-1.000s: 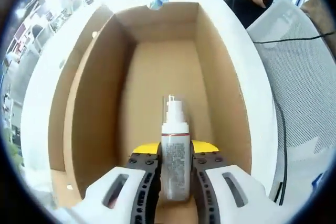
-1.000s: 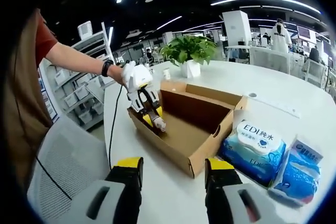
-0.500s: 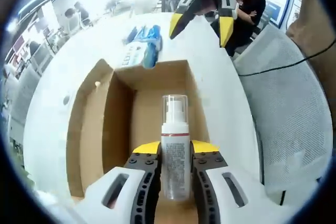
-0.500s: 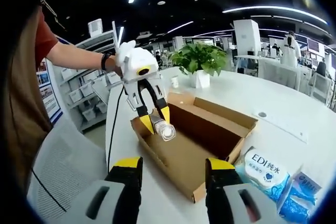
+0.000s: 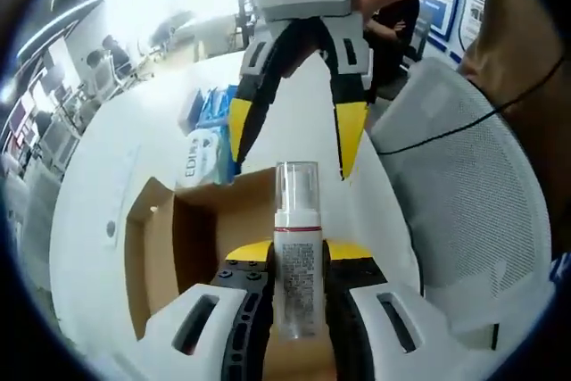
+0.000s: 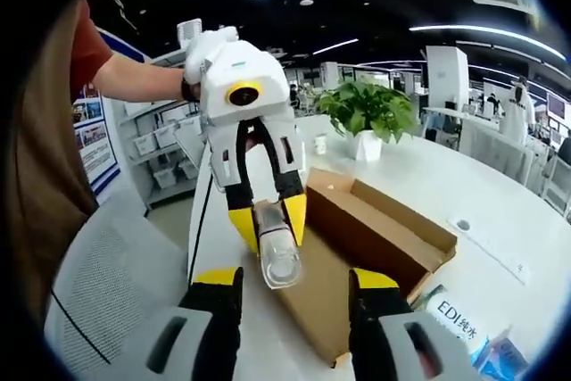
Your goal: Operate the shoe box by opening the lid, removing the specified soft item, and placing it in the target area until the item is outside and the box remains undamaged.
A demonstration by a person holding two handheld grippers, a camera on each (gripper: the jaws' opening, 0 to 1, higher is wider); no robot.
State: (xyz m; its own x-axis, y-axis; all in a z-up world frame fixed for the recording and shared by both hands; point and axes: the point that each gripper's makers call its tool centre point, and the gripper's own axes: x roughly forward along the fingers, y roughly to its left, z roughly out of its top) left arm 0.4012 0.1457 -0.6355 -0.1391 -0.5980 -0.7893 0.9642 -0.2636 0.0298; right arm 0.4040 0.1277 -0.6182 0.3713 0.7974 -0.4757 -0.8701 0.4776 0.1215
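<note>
A clear spray bottle (image 5: pixel 296 260) with a white collar and printed label stands between my left gripper's (image 5: pixel 297 265) jaws, which are shut on it. In the right gripper view the same bottle (image 6: pixel 277 254) hangs cap-forward from the left gripper (image 6: pixel 269 220), held in the air above the open cardboard shoe box (image 6: pixel 379 229). The box (image 5: pixel 174 238) lies below on the white table. My right gripper (image 6: pixel 296 281) stands open with nothing between its fingers. It faces the bottle from just beyond, and in the left gripper view the right gripper (image 5: pixel 294 136) has its yellow tips spread either side of the cap.
Blue and white wet-wipe packs (image 5: pixel 203 140) lie beside the box's far end, with one wipe pack (image 6: pixel 457 317) also in the right gripper view. A grey mesh chair (image 5: pixel 464 211) stands by the table edge. A potted plant (image 6: pixel 370 111) sits further back. A person's arm (image 6: pixel 134 82) holds the left gripper.
My left gripper has lifted the bottle up out of the box and toward the right gripper. The two grippers are now close, with the right one's open jaws near the cap.
</note>
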